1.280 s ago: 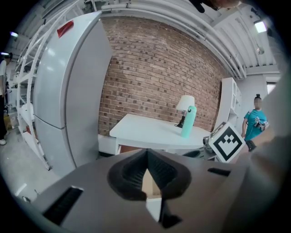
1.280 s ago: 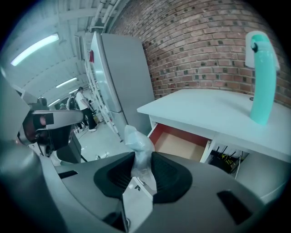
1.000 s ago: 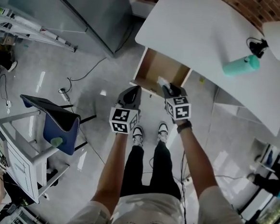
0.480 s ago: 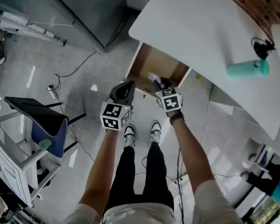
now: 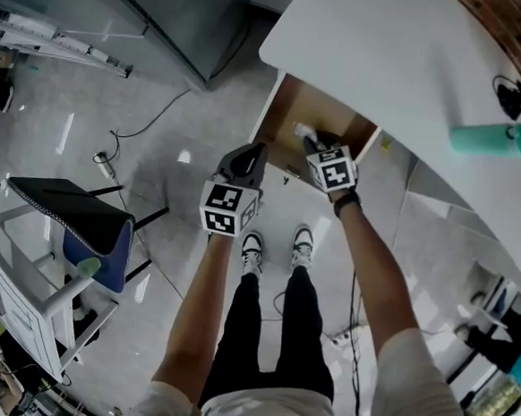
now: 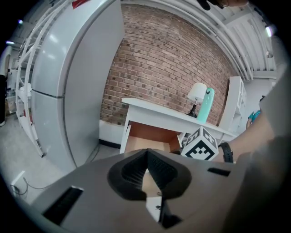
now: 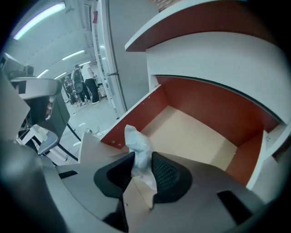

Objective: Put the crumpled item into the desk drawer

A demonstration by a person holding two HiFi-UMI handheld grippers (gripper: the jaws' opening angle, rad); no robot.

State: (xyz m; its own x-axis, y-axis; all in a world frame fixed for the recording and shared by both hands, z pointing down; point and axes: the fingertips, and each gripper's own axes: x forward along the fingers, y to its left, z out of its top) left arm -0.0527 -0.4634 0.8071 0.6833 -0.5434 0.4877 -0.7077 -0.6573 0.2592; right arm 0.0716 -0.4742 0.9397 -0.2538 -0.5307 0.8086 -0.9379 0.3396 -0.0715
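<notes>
Grey polished floor (image 5: pixel 161 105) underfoot, white desk (image 5: pixel 389 51) ahead, brick wall (image 6: pixel 168 59) behind it.

Right gripper (image 7: pixel 138 170): jaws pinch the crumpled item (image 7: pixel 137 148), a pale wad of thin paper or plastic; I cannot tell which. The wad stands up out of the pads, its upper half free and its lower tail caught between them. Grip looks firm to me.

Left gripper (image 6: pixel 148 168): jaws pressed together at the tips, nothing between them. It hangs just beside the right one, a little short of the desk. Idle, by my reading.

Outward from the right gripper: the desk drawer (image 7: pixel 195 136) is pulled out. Red-brown walls, pale floor, nothing in it that I can see. From the head view the wad sits over the drawer's near end, just past the front panel, and touches no wall or floor of the drawer. The gripper tilts down toward the opening.

Progress, as I judge it:
- Done: drawer open; item in the grip and at the drawer.
- Left to do: lower the wad inside, part the jaws, draw back clear.

The item looks light and springy and may cling to a pad on release, so I mean to watch it drop.

Further out, not part of the job: teal bottle (image 5: pixel 490 138) on the desktop, chair (image 5: pixel 88 225) off to my left.
</notes>
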